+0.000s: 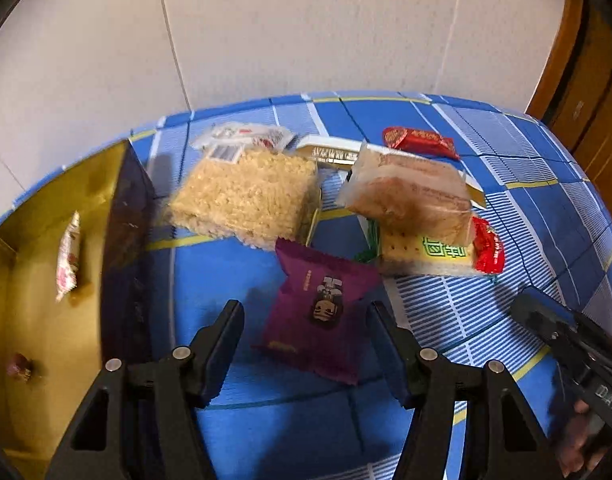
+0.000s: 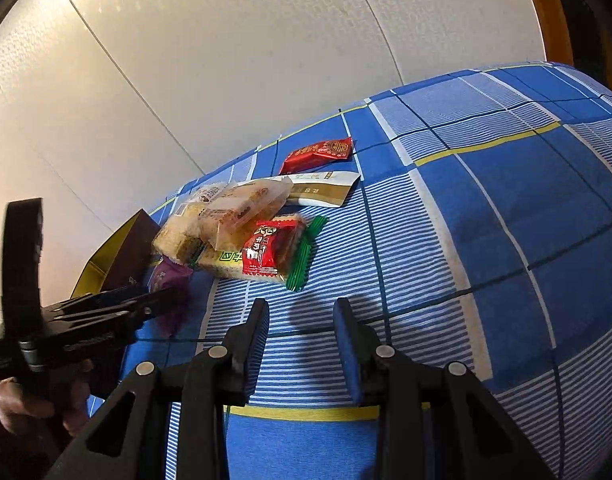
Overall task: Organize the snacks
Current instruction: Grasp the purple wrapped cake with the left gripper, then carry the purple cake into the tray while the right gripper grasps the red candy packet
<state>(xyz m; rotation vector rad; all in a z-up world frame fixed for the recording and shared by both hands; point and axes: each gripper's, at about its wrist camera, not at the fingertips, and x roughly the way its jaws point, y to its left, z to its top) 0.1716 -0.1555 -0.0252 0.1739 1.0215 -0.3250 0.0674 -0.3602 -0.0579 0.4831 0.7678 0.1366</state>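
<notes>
Hovering over the blue checked cloth, the left gripper has its jaws spread wide, one on either side of the near end of a purple snack packet; neither finger can be confirmed as touching the wrapper. The packet lies flat on the cloth. To that gripper's left stands a gold-lined box with a dark outer wall, holding a small pink-and-white sweet and a small dark-red one. Ahead of the purple packet lies a clear pack of puffed-rice cake, with a white sachet at its far end. Ahead and to the right, a clear-wrapped pastry rests on top of a cracker pack with green print and a red packet. A white-and-gold sachet lies behind the pastry, and a red-wrapped bar is farthest off.

The right gripper is parted with nothing between its fingers, held above bare cloth. The snack pile sits ahead and slightly left of it, the red packet nearest. The left gripper is seen to its left, with the purple packet at its tips.
</notes>
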